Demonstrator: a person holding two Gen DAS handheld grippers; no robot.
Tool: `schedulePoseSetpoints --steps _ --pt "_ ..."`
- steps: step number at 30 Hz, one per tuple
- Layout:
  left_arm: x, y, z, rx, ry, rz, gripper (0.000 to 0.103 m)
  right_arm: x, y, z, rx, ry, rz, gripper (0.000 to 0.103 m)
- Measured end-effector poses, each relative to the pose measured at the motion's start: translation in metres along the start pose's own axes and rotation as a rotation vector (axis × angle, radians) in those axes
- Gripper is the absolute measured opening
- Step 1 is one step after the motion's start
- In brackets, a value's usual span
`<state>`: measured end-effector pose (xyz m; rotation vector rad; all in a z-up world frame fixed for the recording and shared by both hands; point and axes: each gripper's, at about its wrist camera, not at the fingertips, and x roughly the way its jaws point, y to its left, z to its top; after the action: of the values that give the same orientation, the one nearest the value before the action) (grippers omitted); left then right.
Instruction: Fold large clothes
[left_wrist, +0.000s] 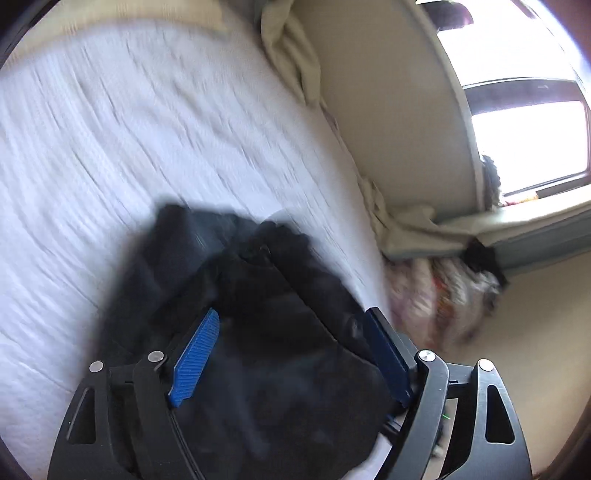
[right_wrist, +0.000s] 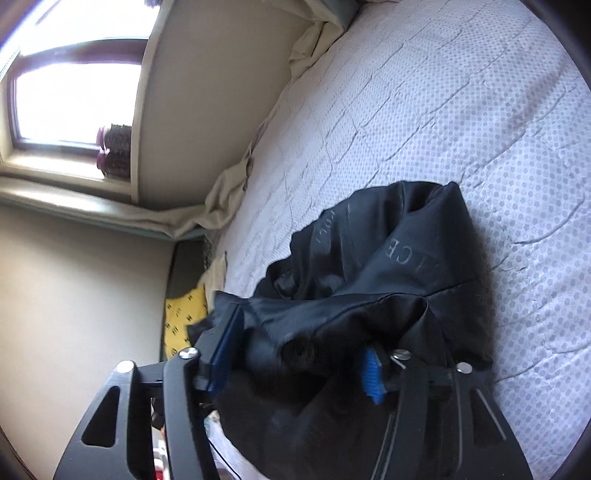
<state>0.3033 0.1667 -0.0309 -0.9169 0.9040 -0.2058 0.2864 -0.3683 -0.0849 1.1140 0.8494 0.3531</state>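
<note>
In the left wrist view, our left gripper (left_wrist: 291, 354) stands released over the black jacket (left_wrist: 258, 295), bunched on the white bedspread (left_wrist: 129, 147); a pad could snag it. In the right wrist view, our right gripper (right_wrist: 299, 354) straddles the jacket unclenched, risking a skewed fold.

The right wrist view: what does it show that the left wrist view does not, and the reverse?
Only the right view shows grey lettering on the garment, a yellow patterned item by the bed, and sharp dots on the bedcover. Only the left view shows a floral pile beside the bed. Both show the black garment lying between open fingers on the white bed, a window and beige wall.
</note>
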Motion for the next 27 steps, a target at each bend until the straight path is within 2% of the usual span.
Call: schedulePoseSetpoints --steps 3,5,8,10,13,15,17,18,19,21,22,24,27 --pt "-0.025 -0.012 0.000 0.068 -0.131 0.120 0.085 -0.010 0.005 -0.001 0.021 -0.033 0.022 0.062" --pt "-0.035 -0.029 -0.008 0.146 -0.184 0.154 0.085 -0.021 0.012 -0.002 0.008 -0.074 0.021 0.063" --pt "-0.034 -0.060 -0.031 0.297 -0.201 0.183 0.085 -0.041 0.027 -0.005 -0.037 -0.157 0.010 0.063" --pt "-0.025 -0.085 -0.055 0.414 -0.187 0.193 0.085 -0.051 0.049 -0.011 -0.151 -0.208 -0.039 0.063" --pt "-0.001 -0.121 -0.102 0.608 -0.135 0.213 0.087 -0.039 0.102 -0.044 -0.490 -0.235 -0.298 0.061" --pt "0.023 -0.134 -0.127 0.706 -0.073 0.248 0.088 -0.010 0.134 -0.085 -0.769 -0.227 -0.497 0.050" --pt "0.054 -0.132 -0.146 0.782 -0.005 0.329 0.088 0.012 0.143 -0.114 -0.927 -0.204 -0.601 0.034" --pt "0.063 -0.128 -0.149 0.795 0.005 0.373 0.088 0.030 0.142 -0.127 -1.001 -0.182 -0.687 0.030" --pt "0.076 -0.119 -0.149 0.797 0.012 0.449 0.087 0.039 0.137 -0.131 -1.024 -0.173 -0.739 0.024" --pt "0.086 -0.101 -0.143 0.777 0.015 0.519 0.087 0.059 0.115 -0.128 -1.037 -0.155 -0.883 0.023" --pt "0.090 -0.091 -0.137 0.748 0.024 0.538 0.088 0.064 0.107 -0.124 -1.024 -0.138 -0.907 0.023" --pt "0.094 -0.079 -0.130 0.716 0.037 0.547 0.088 0.071 0.083 -0.108 -0.940 -0.084 -0.911 0.023" --pt "0.097 -0.065 -0.123 0.691 0.052 0.554 0.088 0.073 0.056 -0.095 -0.841 -0.043 -0.864 0.023"
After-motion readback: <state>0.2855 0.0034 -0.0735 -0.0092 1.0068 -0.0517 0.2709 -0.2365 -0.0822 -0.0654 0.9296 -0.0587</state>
